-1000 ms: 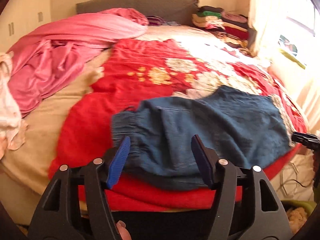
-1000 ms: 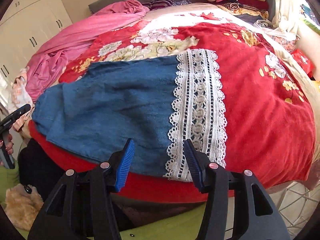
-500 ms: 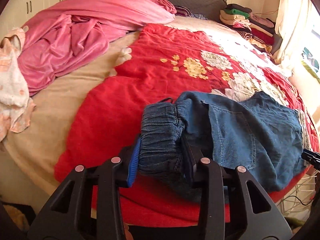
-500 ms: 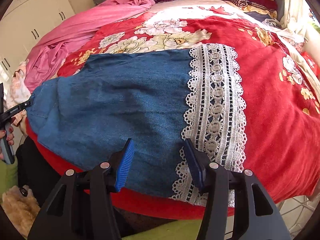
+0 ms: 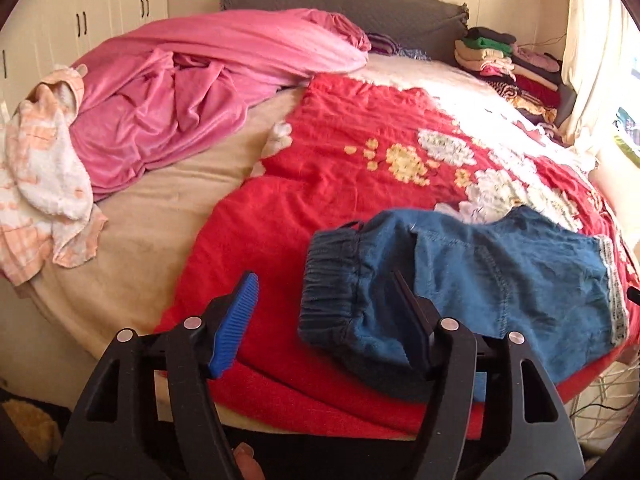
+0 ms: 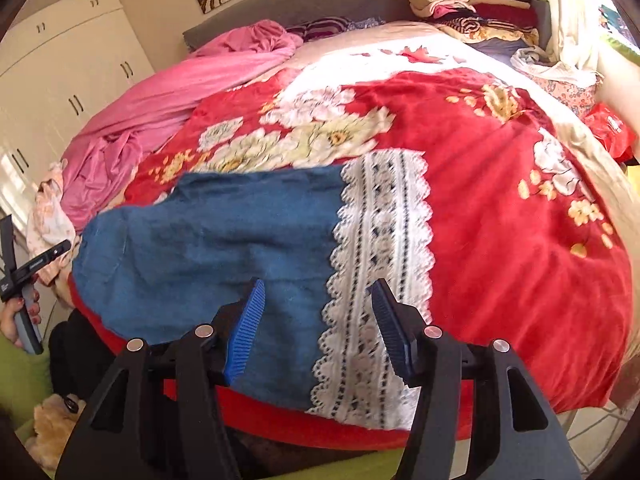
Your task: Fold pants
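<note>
Blue denim pants point(image 5: 500, 280) with a white lace hem lie on the red flowered blanket point(image 5: 340, 168) near the bed's front edge. Their elastic waistband point(image 5: 332, 276) sits bunched between my left gripper's fingers. My left gripper point(image 5: 324, 308) is open and empty, its right finger over the denim just right of the waistband. In the right wrist view the pants point(image 6: 208, 240) lie flat with the lace band point(image 6: 380, 260) at the right. My right gripper point(image 6: 318, 308) is open and empty, low over the denim and lace near the front edge.
A crumpled pink sheet point(image 5: 180, 92) and a peach-white towel point(image 5: 44, 168) lie at the left of the bed. Folded clothes point(image 5: 508, 64) are stacked at the far right by the headboard. White cupboards point(image 6: 60, 80) stand to the left. The other gripper's handle point(image 6: 24, 276) shows at the left edge.
My left gripper was shut on the waistband half a second ago and has opened and let it go. My right gripper has drawn back a little and stayed open.
</note>
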`<action>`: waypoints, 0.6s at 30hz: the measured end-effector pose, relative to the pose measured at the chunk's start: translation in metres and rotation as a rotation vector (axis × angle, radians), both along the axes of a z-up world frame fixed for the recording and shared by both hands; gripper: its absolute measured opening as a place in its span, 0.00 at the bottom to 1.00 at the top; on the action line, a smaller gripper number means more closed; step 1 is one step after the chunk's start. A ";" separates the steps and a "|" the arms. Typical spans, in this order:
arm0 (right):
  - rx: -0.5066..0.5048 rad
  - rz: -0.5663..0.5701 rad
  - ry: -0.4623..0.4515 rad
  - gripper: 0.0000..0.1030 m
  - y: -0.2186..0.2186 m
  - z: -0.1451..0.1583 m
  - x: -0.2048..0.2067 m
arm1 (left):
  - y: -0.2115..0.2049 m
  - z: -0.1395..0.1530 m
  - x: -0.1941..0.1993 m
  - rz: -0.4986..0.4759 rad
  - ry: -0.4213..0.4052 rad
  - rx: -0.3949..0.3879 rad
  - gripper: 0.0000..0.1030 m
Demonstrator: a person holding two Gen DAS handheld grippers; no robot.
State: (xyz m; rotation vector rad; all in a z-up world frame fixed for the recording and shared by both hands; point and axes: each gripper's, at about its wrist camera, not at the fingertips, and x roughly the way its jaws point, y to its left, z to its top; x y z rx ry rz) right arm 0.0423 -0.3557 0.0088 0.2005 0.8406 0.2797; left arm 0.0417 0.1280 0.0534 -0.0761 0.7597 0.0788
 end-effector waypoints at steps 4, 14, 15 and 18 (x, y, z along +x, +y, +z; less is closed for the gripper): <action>-0.012 -0.036 -0.002 0.53 -0.024 0.006 0.032 | -0.029 0.020 0.016 -0.127 -0.040 -0.082 0.61; 0.074 -0.005 0.102 0.46 -0.056 -0.032 0.122 | -0.144 -0.005 0.105 -0.402 0.078 -0.075 0.61; 0.082 0.014 0.102 0.45 -0.055 -0.034 0.127 | -0.152 -0.010 0.112 -0.423 0.089 -0.070 0.61; 0.098 0.063 0.103 0.44 -0.050 -0.039 0.132 | -0.173 -0.028 0.132 -0.480 0.132 -0.067 0.61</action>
